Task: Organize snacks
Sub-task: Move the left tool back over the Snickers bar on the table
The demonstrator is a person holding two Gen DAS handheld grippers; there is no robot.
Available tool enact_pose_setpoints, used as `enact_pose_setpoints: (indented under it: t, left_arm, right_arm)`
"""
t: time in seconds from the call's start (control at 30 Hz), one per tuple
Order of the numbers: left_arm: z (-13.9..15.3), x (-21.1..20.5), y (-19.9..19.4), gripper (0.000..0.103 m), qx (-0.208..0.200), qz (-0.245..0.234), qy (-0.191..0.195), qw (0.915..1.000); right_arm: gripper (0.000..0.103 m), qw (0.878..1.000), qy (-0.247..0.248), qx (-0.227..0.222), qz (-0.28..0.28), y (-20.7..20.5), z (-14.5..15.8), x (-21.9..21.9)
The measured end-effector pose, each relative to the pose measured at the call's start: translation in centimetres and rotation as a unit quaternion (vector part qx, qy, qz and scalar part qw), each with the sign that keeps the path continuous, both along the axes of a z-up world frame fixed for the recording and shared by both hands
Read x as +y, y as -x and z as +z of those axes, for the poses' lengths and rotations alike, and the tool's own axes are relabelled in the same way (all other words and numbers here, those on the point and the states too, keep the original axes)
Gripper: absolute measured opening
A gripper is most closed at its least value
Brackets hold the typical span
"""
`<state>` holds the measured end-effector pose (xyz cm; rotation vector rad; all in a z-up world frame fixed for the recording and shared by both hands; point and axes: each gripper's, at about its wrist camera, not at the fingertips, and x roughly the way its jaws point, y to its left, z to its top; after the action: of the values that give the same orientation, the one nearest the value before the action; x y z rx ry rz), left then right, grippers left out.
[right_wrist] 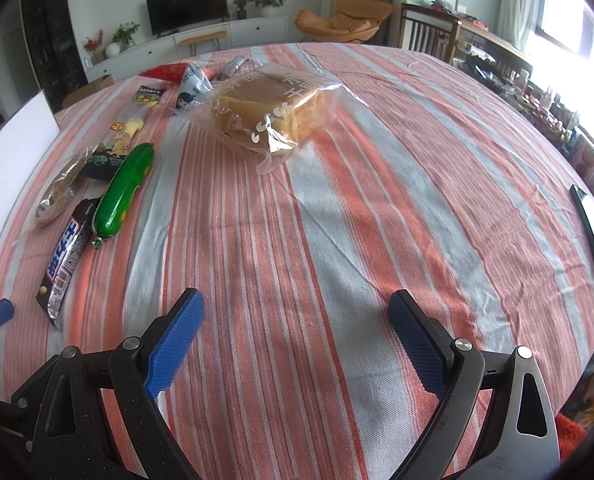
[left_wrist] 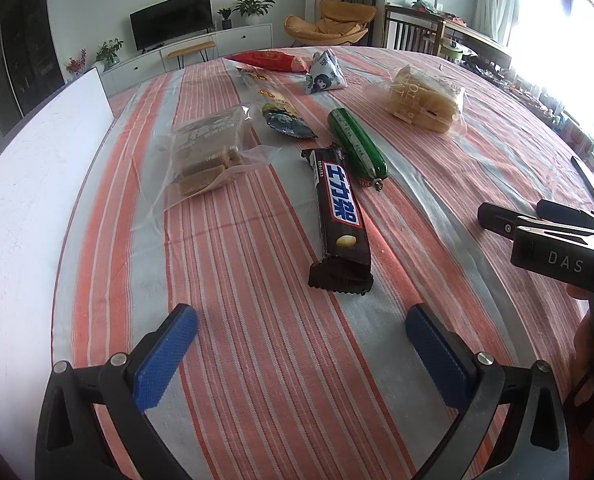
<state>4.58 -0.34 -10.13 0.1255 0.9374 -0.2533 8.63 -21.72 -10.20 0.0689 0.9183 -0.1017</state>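
The worktop (left_wrist: 257,360) wears a cloth striped in salmon-orange, pale grey and thin white lines. On it lie a dark brown chocolate bar (left_wrist: 341,216) with a blue-and-white logo panel, a glossy green sausage (left_wrist: 357,148) with a red end, and golden-tan bread (right_wrist: 269,108) in clear wrap printed white. Farther back — a red packet (left_wrist: 265,60) and a white-and-blue pouch (left_wrist: 325,74). Both pairs of tongs, left (left_wrist: 301,344) and right (right_wrist: 297,332), are black with blue textured pads.
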Motion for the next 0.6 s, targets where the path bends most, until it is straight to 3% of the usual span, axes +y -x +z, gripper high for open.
enact_pose_setpoints:
  t: [0.6]
  left_arm:
    - [-0.03,0.02,-0.01,0.103,0.000,-0.001,0.001,1.0000]
  right_arm:
    - [0.095,1.000,0.000,0.001,0.003,0.04,0.03,0.06]
